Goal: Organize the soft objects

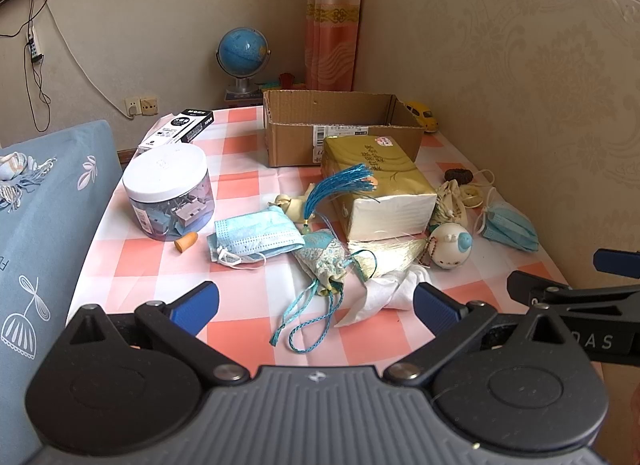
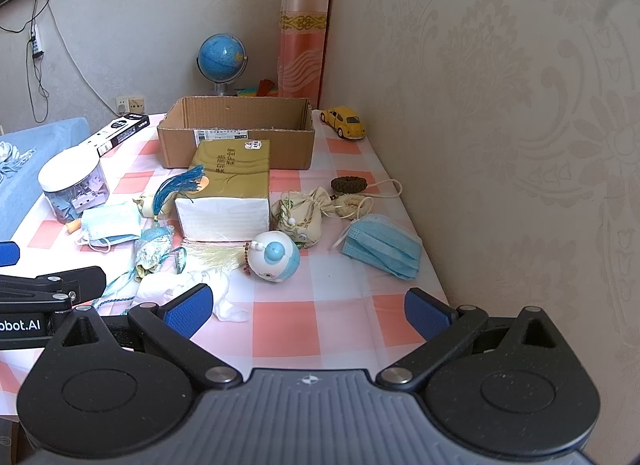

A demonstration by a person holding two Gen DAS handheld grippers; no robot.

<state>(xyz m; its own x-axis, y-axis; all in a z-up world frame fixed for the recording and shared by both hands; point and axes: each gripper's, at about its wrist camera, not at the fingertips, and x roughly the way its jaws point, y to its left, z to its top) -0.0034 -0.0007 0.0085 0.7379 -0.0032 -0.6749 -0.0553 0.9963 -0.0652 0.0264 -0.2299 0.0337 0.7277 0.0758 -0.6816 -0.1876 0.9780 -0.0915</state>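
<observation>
Soft things lie on the pink checked table: a blue face mask (image 1: 256,237) at left, a second blue mask (image 2: 382,245) at right, a teal sachet (image 1: 322,261) with cords, a cream sachet (image 2: 298,215), a white tissue (image 1: 390,291) and a round white-and-blue plush toy (image 2: 274,257). A gold tissue pack (image 2: 228,193) stands in the middle, in front of an empty cardboard box (image 2: 236,133). My left gripper (image 1: 316,307) is open and empty, near the teal sachet's cords. My right gripper (image 2: 306,311) is open and empty, in front of the plush toy.
A clear jar (image 1: 168,193) with a white lid and a black-and-white box (image 1: 180,131) stand at left. A yellow toy car (image 2: 344,123) sits at back right. A brown bead ring (image 2: 349,184) lies near the wall. A blue sofa (image 1: 40,225) borders the table's left edge.
</observation>
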